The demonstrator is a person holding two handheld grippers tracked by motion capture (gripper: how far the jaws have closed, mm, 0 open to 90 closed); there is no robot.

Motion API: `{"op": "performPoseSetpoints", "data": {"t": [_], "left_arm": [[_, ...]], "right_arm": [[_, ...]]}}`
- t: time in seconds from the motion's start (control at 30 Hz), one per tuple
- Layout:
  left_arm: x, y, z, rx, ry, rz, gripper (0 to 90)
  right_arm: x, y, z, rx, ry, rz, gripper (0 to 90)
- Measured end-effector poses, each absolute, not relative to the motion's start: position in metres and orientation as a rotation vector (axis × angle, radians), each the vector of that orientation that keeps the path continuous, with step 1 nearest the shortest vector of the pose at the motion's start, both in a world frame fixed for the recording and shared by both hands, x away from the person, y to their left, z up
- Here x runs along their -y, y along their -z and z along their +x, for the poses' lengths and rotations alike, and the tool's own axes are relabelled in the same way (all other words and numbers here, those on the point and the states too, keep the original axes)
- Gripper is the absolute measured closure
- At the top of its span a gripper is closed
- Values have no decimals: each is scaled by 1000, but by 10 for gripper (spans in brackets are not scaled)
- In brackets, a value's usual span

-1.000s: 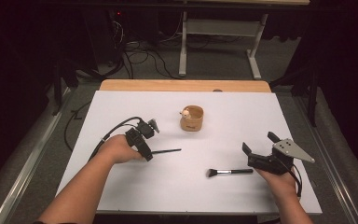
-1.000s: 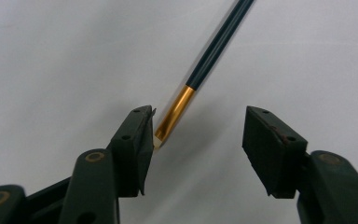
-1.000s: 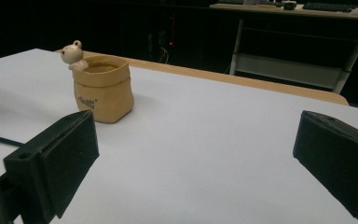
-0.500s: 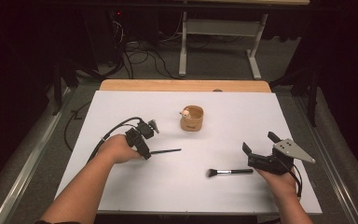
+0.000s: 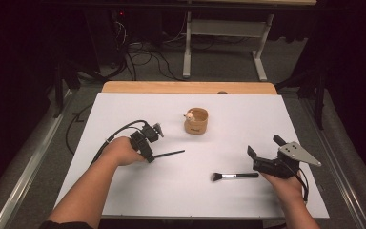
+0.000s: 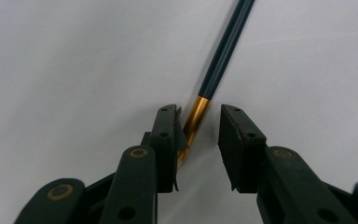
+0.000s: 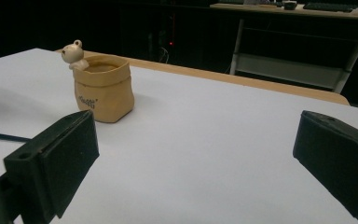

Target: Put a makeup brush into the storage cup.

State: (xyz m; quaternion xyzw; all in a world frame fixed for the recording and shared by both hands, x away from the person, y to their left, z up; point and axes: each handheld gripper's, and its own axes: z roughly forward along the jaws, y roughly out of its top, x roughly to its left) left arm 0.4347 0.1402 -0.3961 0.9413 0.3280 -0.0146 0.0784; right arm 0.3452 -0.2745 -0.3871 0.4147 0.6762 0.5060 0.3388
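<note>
From above, our left hand covers most of the left tongs [image 5: 148, 149], so we cannot see their tips there. The thin dark brush with a gold band [image 5: 169, 153] lies on the white bench [image 5: 124, 109] and sticks out from them toward the middle. Its brush end is hidden.

Our left arm comes in slanted from the bottom, hand resting low on the bench. Our right hand holds the right tongs [image 5: 266, 153] just above the bench, pointing away from us.

The left gripper view shows more: the tongs have just been closing and stand narrow, with the gold band [image 6: 193, 122] between them. One pad touches it; the other is still a little apart.

The right gripper view shows the right tongs wide and holding nothing, with the small tan pot with a tiny bear on its rim [image 7: 103, 91] ahead. The black-handled makeup brush [image 5: 233, 176] lies just beside them.
</note>
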Motion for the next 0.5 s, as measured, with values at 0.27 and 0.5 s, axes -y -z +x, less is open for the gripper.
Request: {"op": "performPoseSetpoints", "data": {"t": [0.27, 0.5], "left_arm": [[-132, 397, 433, -934, 46, 2850, 706], [-133, 397, 435, -933, 39, 2857, 763]], "right_arm": [[274, 388, 346, -1768, -1318, 1081, 16], [274, 388, 346, -1766, -1323, 1077, 16]]}}
